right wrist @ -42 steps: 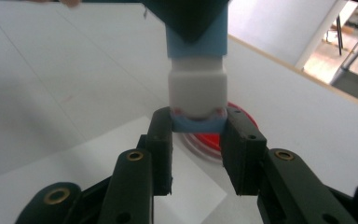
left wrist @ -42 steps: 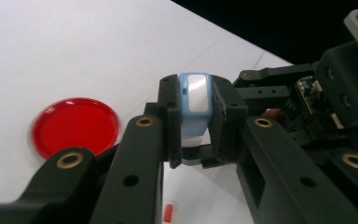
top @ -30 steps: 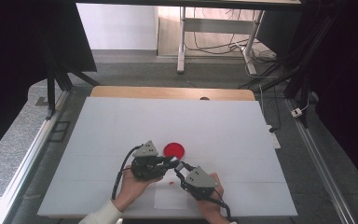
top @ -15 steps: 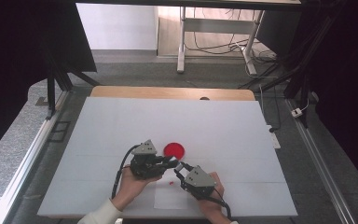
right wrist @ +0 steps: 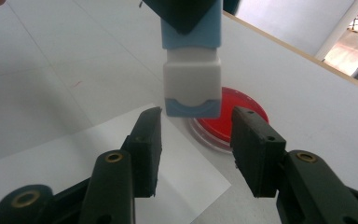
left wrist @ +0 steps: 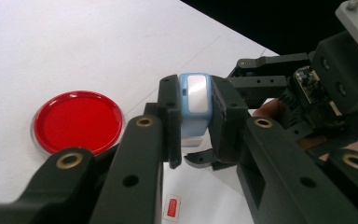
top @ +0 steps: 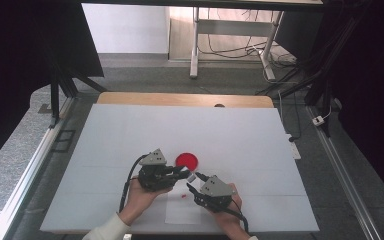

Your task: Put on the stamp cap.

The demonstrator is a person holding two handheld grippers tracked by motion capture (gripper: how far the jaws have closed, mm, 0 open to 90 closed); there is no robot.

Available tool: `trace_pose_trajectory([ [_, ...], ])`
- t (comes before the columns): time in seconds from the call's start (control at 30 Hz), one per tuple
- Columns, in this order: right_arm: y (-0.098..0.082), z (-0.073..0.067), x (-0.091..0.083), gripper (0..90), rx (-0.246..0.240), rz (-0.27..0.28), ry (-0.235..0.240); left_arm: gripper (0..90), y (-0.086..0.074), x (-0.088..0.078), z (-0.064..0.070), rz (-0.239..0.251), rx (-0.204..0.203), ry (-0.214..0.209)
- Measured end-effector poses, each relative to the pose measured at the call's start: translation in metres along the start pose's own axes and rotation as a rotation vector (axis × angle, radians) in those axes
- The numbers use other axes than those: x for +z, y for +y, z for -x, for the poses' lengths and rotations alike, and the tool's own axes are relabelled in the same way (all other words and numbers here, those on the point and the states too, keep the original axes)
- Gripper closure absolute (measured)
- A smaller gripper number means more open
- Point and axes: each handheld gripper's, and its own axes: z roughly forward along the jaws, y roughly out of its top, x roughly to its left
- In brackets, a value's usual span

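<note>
A small blue and white block [left wrist: 194,100] is clamped between the jaws of my left gripper [left wrist: 196,126], which is shut on its blue part. The block [top: 192,176] hangs just above the table at the front middle, beside the left gripper [top: 186,174]. My right gripper [right wrist: 196,135] faces it from the right. Its jaws have just been opening, and the block's white end [right wrist: 192,88] sits between the tips with a gap on each side. The right gripper [top: 194,181] points up and to the left. A round red dish [top: 187,160] lies flat just behind both grippers.
A white paper sheet [top: 182,210] lies on the white table [top: 240,135] under the grippers, with a tiny red sticker [left wrist: 172,206] on it. The table's wooden far edge [top: 180,99] and metal frame rails [top: 30,170] border the work area.
The right gripper's jaws have spread apart, off the block. Both hands and the left gripper's hold on the block look the same as before.
</note>
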Motion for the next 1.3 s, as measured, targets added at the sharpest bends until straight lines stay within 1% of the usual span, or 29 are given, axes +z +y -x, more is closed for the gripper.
trace_pose_trajectory([
  [0.07, -0.001, 0.003, -0.001, 51.0, 0.011, -0.001, 0.014, 76.2, 0.0, -0.002, -0.001, 0.002, 0.006, 0.004],
  [0.13, -0.002, 0.006, -0.003, 49.9, 0.022, -0.009, 0.016, 76.2, 0.001, -0.004, -0.002, 0.01, 0.009, 0.012],
  [0.17, -0.003, 0.009, -0.005, 49.0, 0.041, -0.013, 0.024, 76.2, 0.001, -0.006, -0.003, 0.015, 0.008, 0.013],
  [0.2, -0.003, 0.011, -0.006, 48.8, 0.051, -0.016, 0.026, 76.2, 0.002, -0.006, -0.003, 0.018, 0.009, 0.016],
  [0.23, -0.004, 0.013, -0.007, 48.5, 0.051, -0.021, 0.027, 76.2, 0.002, -0.008, -0.004, 0.022, 0.01, 0.02],
  [0.3, -0.006, 0.018, -0.011, 48.1, 0.065, -0.032, 0.026, 76.1, 0.003, -0.011, -0.004, 0.025, 0.021, 0.027],
  [0.37, -0.011, 0.025, -0.018, 48.1, 0.081, -0.042, 0.015, 76.2, 0.004, -0.014, -0.004, 0.029, 0.028, 0.036],
  [0.5, -0.023, 0.045, -0.034, 48.1, 0.115, -0.072, 0.009, 76.1, 0.006, -0.017, -0.005, 0.034, 0.034, 0.036],
  [0.57, -0.029, 0.052, -0.041, 48.0, 0.118, -0.077, -0.008, 76.1, 0.006, -0.017, -0.005, 0.033, 0.039, 0.037],
  [0.63, -0.036, 0.061, -0.048, 48.0, 0.145, -0.078, -0.02, 76.1, 0.007, -0.018, -0.005, 0.03, 0.043, 0.036],
  [0.7, -0.04, 0.068, -0.055, 48.1, 0.16, -0.086, -0.035, 76.1, 0.008, -0.019, -0.005, 0.029, 0.052, 0.038],
  [1.0, -0.06, 0.092, -0.084, 47.9, 0.185, -0.096, -0.092, 76.1, 0.012, -0.026, -0.01, 0.037, 0.07, 0.059],
  [1.2, -0.069, 0.1, -0.095, 47.8, 0.186, -0.113, -0.106, 76.0, 0.015, -0.034, -0.014, 0.044, 0.082, 0.092],
  [1.3, -0.071, 0.103, -0.096, 47.8, 0.192, -0.115, -0.107, 76.0, 0.015, -0.037, -0.017, 0.046, 0.076, 0.096],
])
